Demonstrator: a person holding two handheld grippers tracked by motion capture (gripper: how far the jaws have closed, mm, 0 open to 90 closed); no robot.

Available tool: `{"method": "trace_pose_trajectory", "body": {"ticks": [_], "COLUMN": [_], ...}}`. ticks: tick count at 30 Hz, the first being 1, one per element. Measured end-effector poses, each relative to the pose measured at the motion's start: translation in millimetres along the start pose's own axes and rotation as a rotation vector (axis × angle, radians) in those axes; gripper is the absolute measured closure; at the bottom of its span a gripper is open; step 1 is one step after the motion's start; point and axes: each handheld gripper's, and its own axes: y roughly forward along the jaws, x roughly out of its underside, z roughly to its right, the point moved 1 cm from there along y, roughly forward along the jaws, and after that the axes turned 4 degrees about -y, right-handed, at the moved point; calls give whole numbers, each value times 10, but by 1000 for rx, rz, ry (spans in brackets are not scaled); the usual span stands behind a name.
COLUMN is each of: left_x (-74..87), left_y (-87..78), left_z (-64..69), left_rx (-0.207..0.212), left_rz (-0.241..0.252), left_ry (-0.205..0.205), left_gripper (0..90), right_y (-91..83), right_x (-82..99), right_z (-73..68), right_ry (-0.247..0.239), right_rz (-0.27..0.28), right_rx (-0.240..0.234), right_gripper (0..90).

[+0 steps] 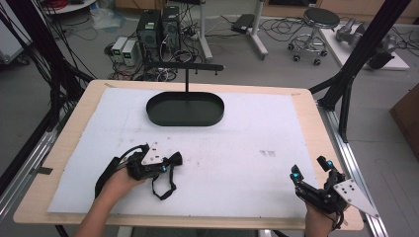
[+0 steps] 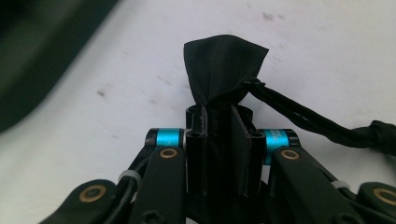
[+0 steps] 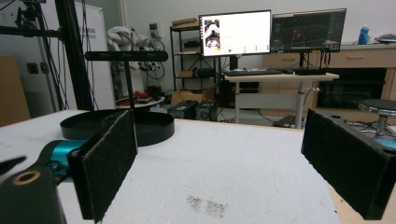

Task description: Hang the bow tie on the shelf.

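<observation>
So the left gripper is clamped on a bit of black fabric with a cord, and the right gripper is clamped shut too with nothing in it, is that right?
Not quite. The left gripper is indeed shut on the black fabric with its cord, but the right gripper is open: the right gripper view shows its jaws wide apart with nothing between them.

Claw hides black cloth's (image 2: 224,70) lower part (pinched).

Even, bright indoor light, faint shadows, soft low-resolution frames, blurred close-up edges.
</observation>
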Motion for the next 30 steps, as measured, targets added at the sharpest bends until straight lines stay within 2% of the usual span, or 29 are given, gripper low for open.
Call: {"method": "trace_pose_trajectory", "body": {"ticks": [7,8,9,10,12,15,17,21,24,26,28,30], "left_x": [-118,-130,-130,-159,-186,-210,-219,-257,-286,-327,-352,-373], "left_y": [-263,-287,-287,-349,-407,-503,-554,-626,-651,-675,-686,-685], "left_z": [-5,-4,-4,-10,-19,-37,-55,-121,-172,-251,-326,-399], "left_rx": [-212,-237,-237,-297,-354,-451,-499,-544,-561,-579,-567,-571], "left_rz": [171,192,192,233,273,379,438,533,563,618,678,706], "left_ry": [35,36,36,47,53,26,0,-32,-44,-58,-93,-114], "left_gripper": [768,768,769,770,770,771,771,771,771,771,771,771], "right_y": [31,38,43,45,50,54,56,58,70,72,78,83], "right_x": [17,18,19,20,22,29,32,30,33,32,31,34], "right_z": [-14,-18,-20,-23,-26,-21,-27,-45,-61,-73,-82,-88], "right_ry": [-5,-9,-14,-17,-17,-16,-10,-6,-10,-9,-11,-13], "right_rz": [-12,-15,-14,-18,-17,-21,-22,-23,-25,-25,-23,-25], "right_rx": [-11,-12,-15,-16,-19,-20,-24,-29,-34,-41,-43,-48], "right_gripper": [96,96,96,96,96,96,96,96,96,96,96,96]}}
